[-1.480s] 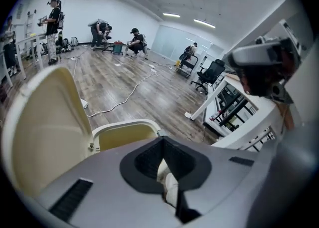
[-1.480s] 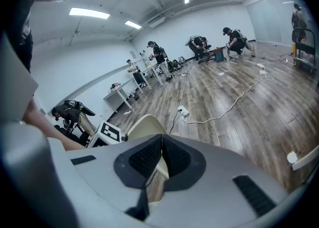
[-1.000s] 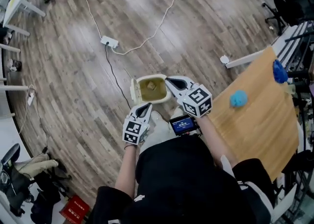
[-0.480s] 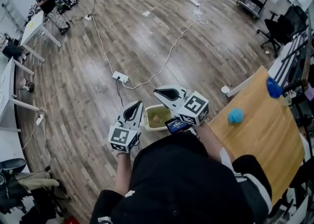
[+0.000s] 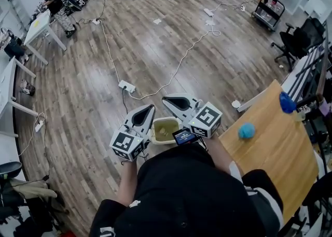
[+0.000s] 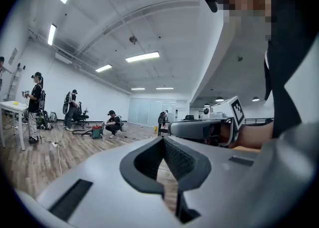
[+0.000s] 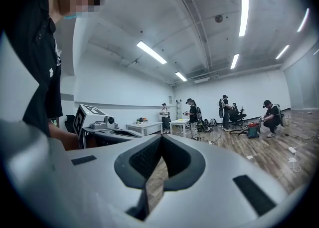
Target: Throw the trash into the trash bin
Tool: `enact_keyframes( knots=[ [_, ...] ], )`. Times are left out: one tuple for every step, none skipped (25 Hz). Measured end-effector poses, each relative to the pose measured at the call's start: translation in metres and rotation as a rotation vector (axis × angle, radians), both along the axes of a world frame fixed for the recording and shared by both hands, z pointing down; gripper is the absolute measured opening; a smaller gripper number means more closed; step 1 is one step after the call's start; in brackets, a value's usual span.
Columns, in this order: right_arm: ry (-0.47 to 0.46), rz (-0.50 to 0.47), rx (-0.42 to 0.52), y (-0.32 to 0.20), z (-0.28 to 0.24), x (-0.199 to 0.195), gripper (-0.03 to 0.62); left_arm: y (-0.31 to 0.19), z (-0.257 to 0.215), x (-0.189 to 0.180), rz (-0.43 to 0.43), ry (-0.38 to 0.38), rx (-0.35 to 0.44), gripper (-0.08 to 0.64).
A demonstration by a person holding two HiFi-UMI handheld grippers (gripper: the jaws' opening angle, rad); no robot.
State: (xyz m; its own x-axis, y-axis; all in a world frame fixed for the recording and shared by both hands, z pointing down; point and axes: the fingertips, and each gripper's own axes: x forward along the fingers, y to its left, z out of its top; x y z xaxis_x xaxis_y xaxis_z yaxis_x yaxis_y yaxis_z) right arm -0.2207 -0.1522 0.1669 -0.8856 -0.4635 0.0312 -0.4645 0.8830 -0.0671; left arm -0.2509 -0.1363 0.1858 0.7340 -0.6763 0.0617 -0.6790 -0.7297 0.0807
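Clearly empty, jaws pressed together, left gripper point(image 5: 150, 107) and right gripper point(image 5: 166, 98) could tip the bin point(image 5: 155, 136) if lowered carelessly.

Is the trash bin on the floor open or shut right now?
Open. The head view looks straight into the trash bin, showing its olive-brown inside and a pale lump lying in it.

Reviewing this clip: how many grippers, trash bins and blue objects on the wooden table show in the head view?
Grippers: 2 (left gripper, right gripper)
Trash bin: 1
Blue objects on the wooden table: 2 (light blue ball, darker blue object at its far edge)
Total: 5
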Motion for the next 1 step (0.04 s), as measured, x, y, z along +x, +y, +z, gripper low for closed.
enact_keyframes(
  knots=[
    [0.0, -0.004, -0.001, 0.0011, 0.0007, 0.0002, -0.002, 0.001, 0.0001, 0.0023, 0.009, 0.01, -0.007, 0.006]
  ],
)
